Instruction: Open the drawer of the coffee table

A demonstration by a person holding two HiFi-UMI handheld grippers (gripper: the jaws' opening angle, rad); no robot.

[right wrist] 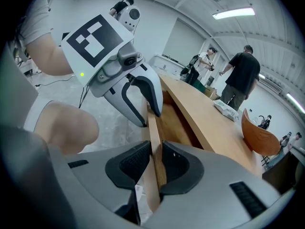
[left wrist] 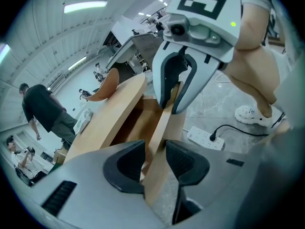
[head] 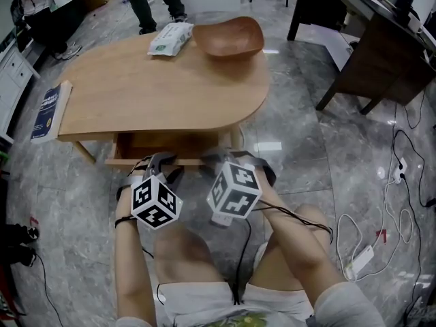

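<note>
The wooden coffee table (head: 157,87) has its drawer (head: 136,144) pulled a short way out under the near edge. Both grippers hold the drawer's front panel (head: 187,161) from above, side by side. The left gripper (head: 158,162) is shut on the panel's left part, and its pads (left wrist: 131,163) clamp the board (left wrist: 164,128). The right gripper (head: 219,158) is shut on the right part; in its own view the right gripper (right wrist: 156,163) pinches the thin board (right wrist: 153,128), with the left gripper (right wrist: 148,111) just ahead on the same edge. The drawer's inside is mostly hidden.
On the table lie a wooden bowl (head: 228,37), a pack of wipes (head: 170,38) and a book (head: 51,110) at the left edge. A person (head: 157,2) stands behind it. A dark desk (head: 381,53) stands right; a power strip (head: 361,257) and cables lie on the floor.
</note>
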